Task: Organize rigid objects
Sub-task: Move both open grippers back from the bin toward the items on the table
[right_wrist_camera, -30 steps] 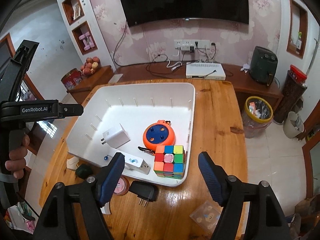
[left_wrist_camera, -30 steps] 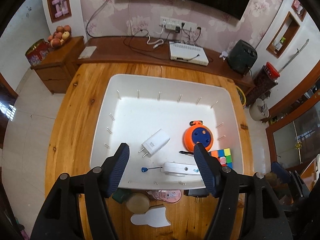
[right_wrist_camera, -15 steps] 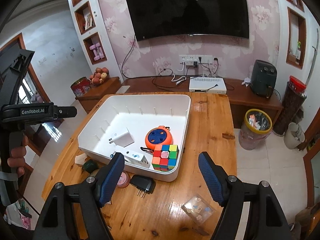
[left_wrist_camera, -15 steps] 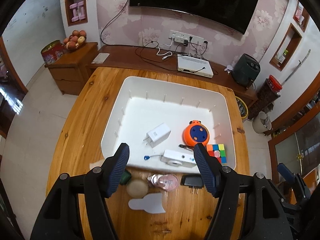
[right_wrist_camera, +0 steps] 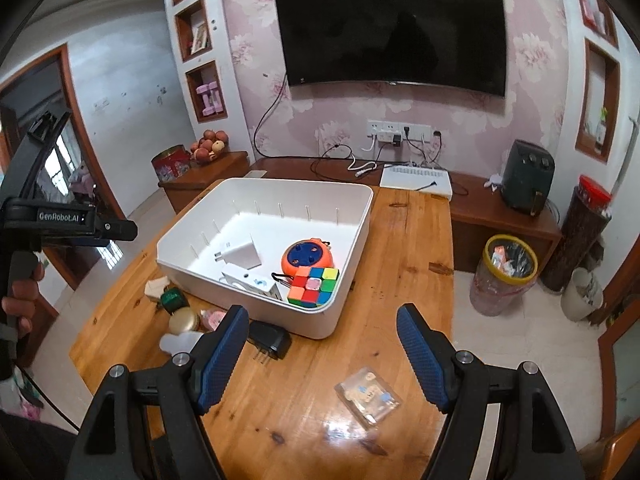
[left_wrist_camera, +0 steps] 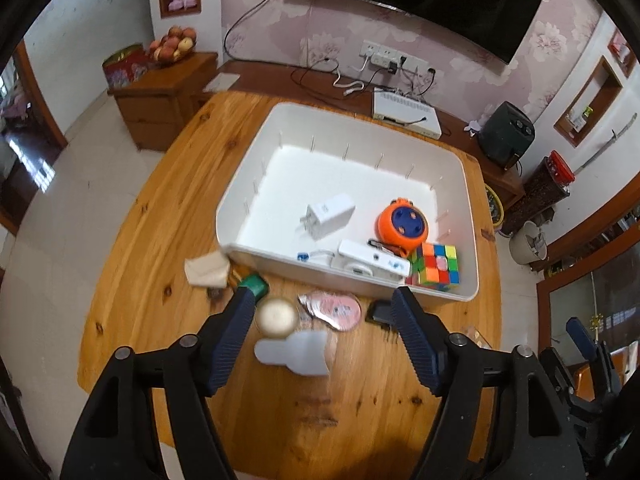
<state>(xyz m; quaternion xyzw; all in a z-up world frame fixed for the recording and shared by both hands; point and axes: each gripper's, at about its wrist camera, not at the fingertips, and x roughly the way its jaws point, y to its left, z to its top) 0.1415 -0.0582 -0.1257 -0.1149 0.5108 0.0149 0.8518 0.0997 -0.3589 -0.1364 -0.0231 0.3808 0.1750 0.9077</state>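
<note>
Hovering above the wooden table (left_wrist_camera: pixel 152 248), the left gripper (left_wrist_camera: pixel 324 340) has just been widening its jaws, with nothing between them; the right gripper (right_wrist_camera: pixel 320 352) likewise stands parted and empty. Ahead of both lies the white plastic bin (left_wrist_camera: pixel 468 184), its long axis running across the left view. Inside: a white wall charger (left_wrist_camera: pixel 332 216) with prongs pointing left, an orange round cable reel (left_wrist_camera: pixel 402 226), a multicoloured puzzle cube (left_wrist_camera: pixel 438 266) and a white oblong device (left_wrist_camera: pixel 372 262) lying along the near wall. Just beyond the left fingertips sit a blurred round cream object (left_wrist_camera: pixel 277 317), a pink packet (left_wrist_camera: pixel 334 311) and a green item (left_wrist_camera: pixel 255 285), half hidden. The black plug adapter (right_wrist_camera: pixel 270 340), partly covered in the left view, shows whole only from the right, as does a clear packet (right_wrist_camera: pixel 368 396).
</note>
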